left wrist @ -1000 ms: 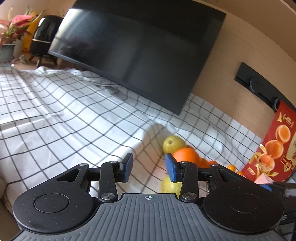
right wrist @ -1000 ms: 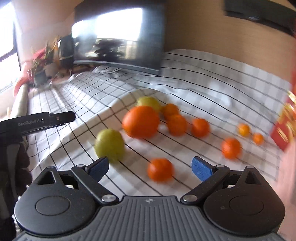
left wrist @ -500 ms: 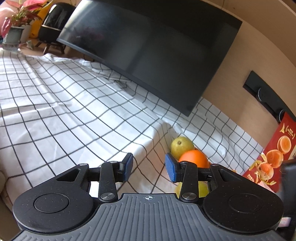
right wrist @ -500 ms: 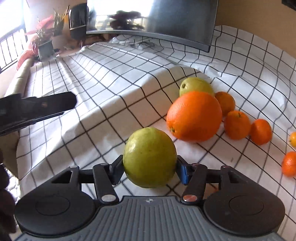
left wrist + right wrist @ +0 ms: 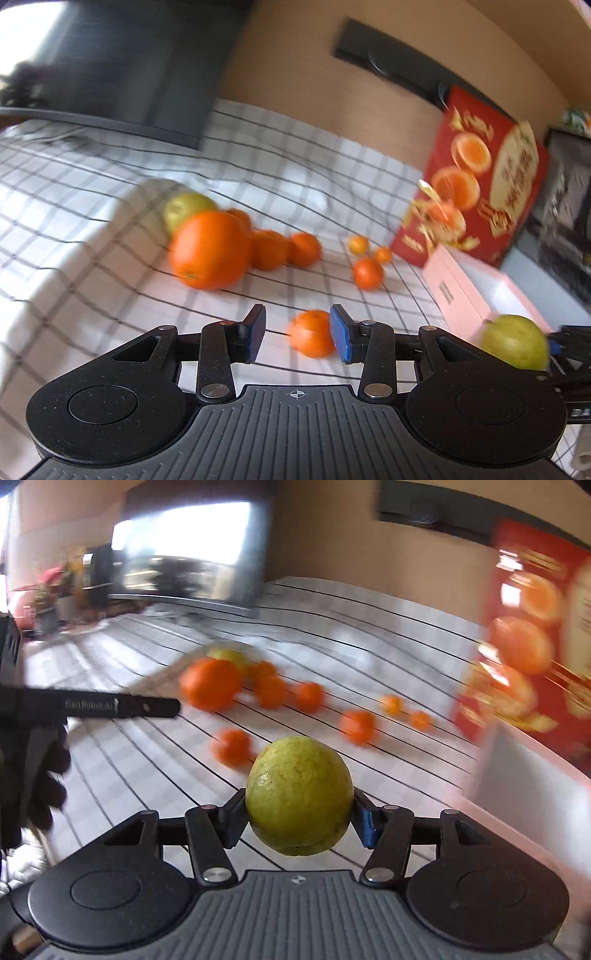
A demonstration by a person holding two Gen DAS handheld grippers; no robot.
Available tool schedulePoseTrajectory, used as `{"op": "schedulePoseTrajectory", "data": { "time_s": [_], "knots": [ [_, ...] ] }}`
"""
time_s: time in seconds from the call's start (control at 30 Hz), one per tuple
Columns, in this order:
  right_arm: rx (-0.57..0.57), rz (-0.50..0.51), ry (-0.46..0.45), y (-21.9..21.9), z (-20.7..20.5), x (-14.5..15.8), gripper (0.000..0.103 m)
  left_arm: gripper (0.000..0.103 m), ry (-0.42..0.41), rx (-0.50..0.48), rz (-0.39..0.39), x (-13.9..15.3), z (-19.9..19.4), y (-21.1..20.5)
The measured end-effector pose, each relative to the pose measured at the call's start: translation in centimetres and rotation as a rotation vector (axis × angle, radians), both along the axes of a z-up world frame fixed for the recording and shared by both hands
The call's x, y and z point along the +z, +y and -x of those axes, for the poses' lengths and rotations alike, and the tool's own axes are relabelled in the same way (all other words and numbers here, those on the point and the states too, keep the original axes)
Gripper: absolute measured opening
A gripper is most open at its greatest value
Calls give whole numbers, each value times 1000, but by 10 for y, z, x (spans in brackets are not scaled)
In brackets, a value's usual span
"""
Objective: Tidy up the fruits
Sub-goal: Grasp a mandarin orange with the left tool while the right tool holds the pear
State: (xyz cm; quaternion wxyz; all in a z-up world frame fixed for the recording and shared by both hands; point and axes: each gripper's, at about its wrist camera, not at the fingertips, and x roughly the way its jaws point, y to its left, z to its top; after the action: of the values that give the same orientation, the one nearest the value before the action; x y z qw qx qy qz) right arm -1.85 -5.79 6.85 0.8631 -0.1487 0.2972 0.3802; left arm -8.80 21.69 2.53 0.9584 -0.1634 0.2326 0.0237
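Your right gripper (image 5: 299, 812) has the green fruit (image 5: 298, 795) pinched between its pads, lifted off the checked cloth (image 5: 122, 775) and near the pink box (image 5: 532, 797) on your right; it is round and smooth, so a jolt or a loosened squeeze could roll it out short of the box. Your left gripper (image 5: 297, 332) hangs half-open and empty over a small orange (image 5: 312, 333), which I judge you could nudge away if you drop lower.

green fruit (image 5: 299, 794), orange citrus (image 5: 208, 254), black-checked white cloth (image 5: 74, 258).
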Motion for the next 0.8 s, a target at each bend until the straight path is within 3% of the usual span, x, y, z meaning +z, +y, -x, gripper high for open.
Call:
{"op": "schedulePoseTrajectory", "data": {
  "time_s": [0.2, 0.3, 0.8],
  "knots": [
    [-155, -5, 35, -79, -5, -19, 57, 44, 110, 21, -174, -10, -34, -36],
    [-200, -9, 49, -102, -7, -27, 57, 47, 117, 8, -175, -11, -40, -37],
    [-248, -2, 99, -121, -7, -54, 58, 46, 153, 20, -303, -11, -81, -59]
  ]
}}
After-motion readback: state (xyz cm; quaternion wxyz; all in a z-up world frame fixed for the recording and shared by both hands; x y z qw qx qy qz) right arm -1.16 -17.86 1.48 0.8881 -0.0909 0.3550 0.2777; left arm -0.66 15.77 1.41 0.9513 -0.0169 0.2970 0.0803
